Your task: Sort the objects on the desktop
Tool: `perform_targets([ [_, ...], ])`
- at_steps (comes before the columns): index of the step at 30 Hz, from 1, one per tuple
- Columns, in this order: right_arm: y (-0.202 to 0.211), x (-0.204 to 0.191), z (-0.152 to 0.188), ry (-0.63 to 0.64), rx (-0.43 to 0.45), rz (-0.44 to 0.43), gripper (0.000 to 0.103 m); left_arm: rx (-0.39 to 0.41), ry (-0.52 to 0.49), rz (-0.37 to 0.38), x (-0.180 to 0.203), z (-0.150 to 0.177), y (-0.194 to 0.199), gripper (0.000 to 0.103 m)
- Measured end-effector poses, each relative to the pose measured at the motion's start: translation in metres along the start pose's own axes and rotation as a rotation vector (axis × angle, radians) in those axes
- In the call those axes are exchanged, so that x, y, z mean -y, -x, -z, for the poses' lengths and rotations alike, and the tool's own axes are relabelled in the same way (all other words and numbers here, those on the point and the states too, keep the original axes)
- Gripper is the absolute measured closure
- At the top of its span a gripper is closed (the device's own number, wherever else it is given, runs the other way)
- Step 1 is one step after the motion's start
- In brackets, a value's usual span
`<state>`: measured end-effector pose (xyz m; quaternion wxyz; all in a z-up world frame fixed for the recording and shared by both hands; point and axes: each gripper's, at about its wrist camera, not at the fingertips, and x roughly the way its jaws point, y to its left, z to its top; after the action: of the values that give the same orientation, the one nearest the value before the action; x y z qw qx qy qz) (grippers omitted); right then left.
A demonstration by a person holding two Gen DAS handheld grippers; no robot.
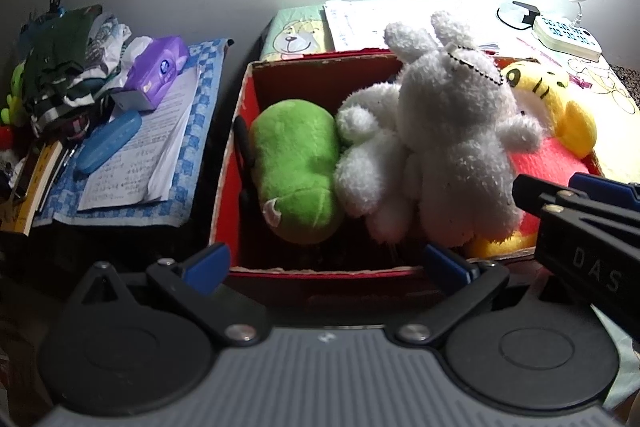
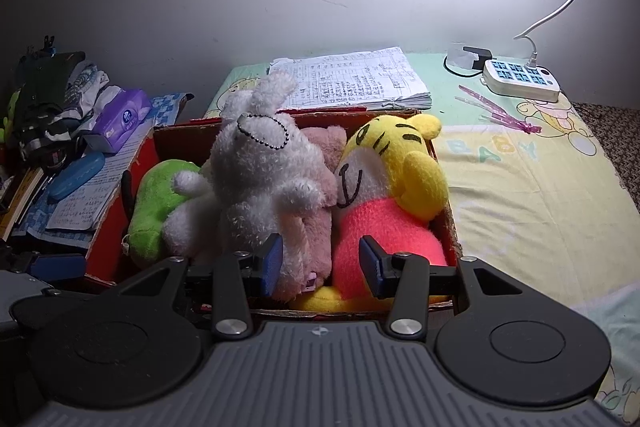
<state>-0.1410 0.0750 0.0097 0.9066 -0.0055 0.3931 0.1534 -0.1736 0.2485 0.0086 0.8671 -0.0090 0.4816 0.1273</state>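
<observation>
A red cardboard box (image 1: 236,155) (image 2: 108,239) holds several plush toys: a green one (image 1: 296,167) (image 2: 154,207), a white rabbit (image 1: 452,147) (image 2: 264,179), a pink one (image 2: 320,195) and a yellow tiger in red (image 1: 552,107) (image 2: 396,187). My left gripper (image 1: 332,263) is open and empty at the box's near rim. My right gripper (image 2: 320,263) is open and empty, just above the near side of the box, over the pink plush and the tiger. It shows at the right of the left wrist view (image 1: 560,199).
A stack of papers (image 2: 352,79) lies behind the box on a baby-print cloth (image 2: 520,187). A power strip (image 2: 520,79) with a white cable sits far right. At left are a purple tissue pack (image 1: 156,71), a blue case (image 1: 108,141), papers, books and a pile of clothes (image 1: 64,59).
</observation>
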Motion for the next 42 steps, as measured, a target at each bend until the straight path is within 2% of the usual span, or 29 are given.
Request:
perform_targets([
  [42, -0.0018, 0.0004, 0.0046, -0.040, 0.005, 0.001, 0.058, 0.017, 0.004, 0.044, -0.0049, 0.0015, -0.0032, 0.000],
])
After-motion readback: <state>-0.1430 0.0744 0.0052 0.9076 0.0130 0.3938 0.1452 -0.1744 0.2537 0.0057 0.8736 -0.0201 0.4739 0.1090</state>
